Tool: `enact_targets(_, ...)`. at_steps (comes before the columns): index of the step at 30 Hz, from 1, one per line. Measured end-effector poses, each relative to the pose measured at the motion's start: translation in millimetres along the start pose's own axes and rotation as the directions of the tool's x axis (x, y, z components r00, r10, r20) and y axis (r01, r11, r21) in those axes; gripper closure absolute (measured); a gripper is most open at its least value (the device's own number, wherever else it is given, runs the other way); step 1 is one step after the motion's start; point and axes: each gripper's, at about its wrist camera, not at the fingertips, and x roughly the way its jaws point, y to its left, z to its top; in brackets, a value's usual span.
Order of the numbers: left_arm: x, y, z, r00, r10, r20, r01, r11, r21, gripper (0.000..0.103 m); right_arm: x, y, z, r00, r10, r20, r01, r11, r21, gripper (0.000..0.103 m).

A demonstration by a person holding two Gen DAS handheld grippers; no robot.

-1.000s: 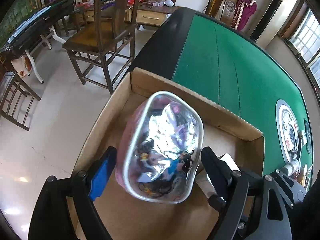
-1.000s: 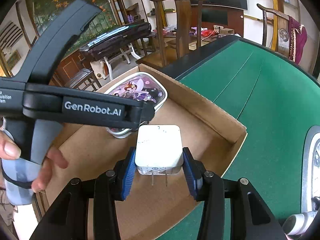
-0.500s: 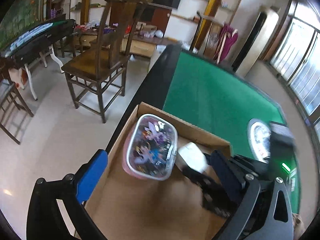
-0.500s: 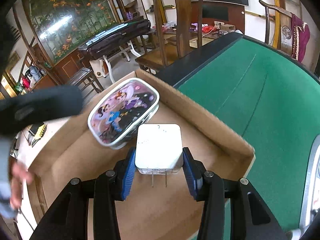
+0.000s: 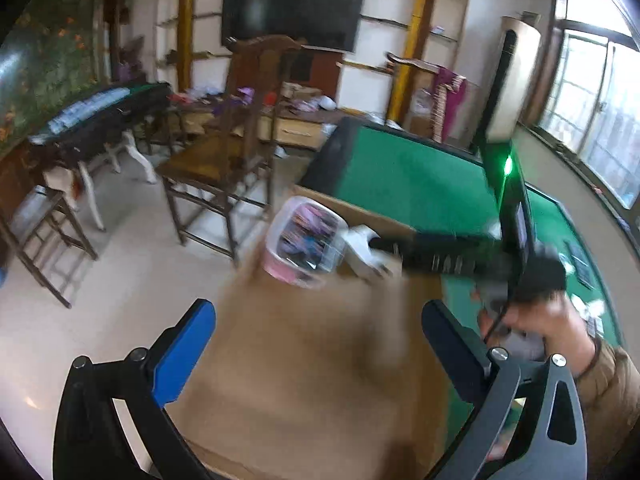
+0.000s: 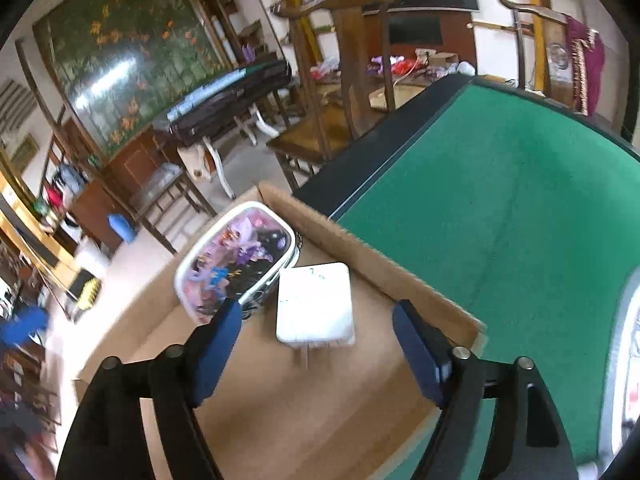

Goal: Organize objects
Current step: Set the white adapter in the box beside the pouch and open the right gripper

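Resting in the cardboard box (image 6: 420, 292) — white charger (image 6: 315, 302)

Right gripper (image 6: 316, 344) jaws just opened, charger free between them, touching the cartoon-lidded case (image 6: 238, 258); left gripper (image 5: 318, 330) spread, empty.

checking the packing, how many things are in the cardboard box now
2: a cartoon-print tin at the far corner of the box, and a white charger right beside it on the table side. The box's near end is out of view.

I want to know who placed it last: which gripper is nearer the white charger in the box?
Right. The right gripper sits open just behind the white charger; the left gripper hangs well back.
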Motion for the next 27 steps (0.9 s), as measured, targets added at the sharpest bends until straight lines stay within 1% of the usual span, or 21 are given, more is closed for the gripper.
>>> enact_targets(1,-2,-8,-7,0.999,-0.047,-0.010,0.047,0.999,0.014,0.000,-13,-1,-2,1.000,0.004,0.015,-0.004,1.000,0.003,0.017)
enact_targets(2,-5,-14,-12,0.997,-0.072,-0.010,0.072,0.997,0.029,0.000,-32,-3,-6,0.999,0.008,0.038,-0.008,1.000,0.000,0.015)
enact_targets(3,-8,-23,-19,0.996,-0.091,-0.007,0.091,0.995,0.050,0.000,-44,-4,-9,0.999,0.013,0.052,-0.013,1.000,-0.002,0.007)
enact_targets(4,-12,-33,-25,0.994,-0.113,-0.006,0.113,0.991,0.076,0.000,-60,-6,-15,0.997,0.025,0.066,-0.025,1.000,-0.004,0.003)
enact_targets(7,-20,-63,-42,0.982,-0.190,-0.021,0.191,0.972,0.140,0.000,-107,-16,-44,0.995,0.061,0.079,-0.061,0.998,-0.003,0.000)
enact_targets(9,-24,-81,-54,0.970,-0.239,-0.039,0.242,0.957,0.161,0.000,-133,-26,-64,0.993,0.093,0.069,-0.095,0.995,0.030,0.000)
enact_targets(10,-26,-90,-61,0.964,-0.263,-0.049,0.267,0.948,0.170,0.000,-145,-33,-76,0.990,0.121,0.068,-0.124,0.991,0.056,0.000)
enact_targets(12,-29,-103,-72,0.955,-0.289,-0.061,0.296,0.938,0.179,0.000,-173,-53,-107,0.981,0.176,0.077,-0.184,0.977,0.108,0.000)
enact_targets(14,-25,-115,-82,0.946,-0.313,-0.089,0.324,0.929,0.176,0.000,-195,-68,-131,0.979,0.182,0.095,-0.195,0.969,0.151,0.000)
enact_targets(16,-18,-131,-92,0.941,-0.316,-0.118,0.333,0.925,0.185,0.000,-210,-81,-151,0.977,0.181,0.115,-0.201,0.960,0.195,0.000)
enact_targets(17,-13,-137,-94,0.943,-0.307,-0.130,0.328,0.924,0.197,0.000,-216,-90,-160,0.976,0.179,0.123,-0.203,0.955,0.218,0.000)
enact_targets(19,-5,-154,-97,0.946,-0.282,-0.161,0.314,0.920,0.236,0.000,-226,-105,-172,0.979,0.150,0.136,-0.179,0.955,0.238,0.000)
enact_targets(20,-1,-165,-97,0.946,-0.272,-0.175,0.312,0.911,0.270,0.000,-229,-112,-175,0.982,0.126,0.144,-0.158,0.958,0.241,0.000)
enact_targets(22,4,-185,-97,0.944,-0.260,-0.203,0.319,0.876,0.361,0.000,-236,-126,-179,0.982,0.104,0.158,-0.142,0.956,0.256,0.000)
enact_targets(24,15,-210,-101,0.941,-0.224,-0.253,0.322,0.822,0.470,0.000,-244,-141,-180,0.974,0.122,0.190,-0.173,0.942,0.286,0.000)
enact_targets(25,23,-220,-103,0.943,-0.198,-0.267,0.313,0.798,0.516,0.000,-249,-147,-181,0.970,0.130,0.205,-0.188,0.936,0.297,0.000)
enact_targets(26,34,-228,-104,0.946,-0.167,-0.277,0.299,0.780,0.550,0.000,-254,-154,-182,0.966,0.132,0.221,-0.198,0.929,0.311,0.000)
enact_targets(27,43,-232,-104,0.947,-0.145,-0.285,0.289,0.771,0.567,0.000,-260,-160,-184,0.965,0.121,0.234,-0.196,0.923,0.331,0.000)
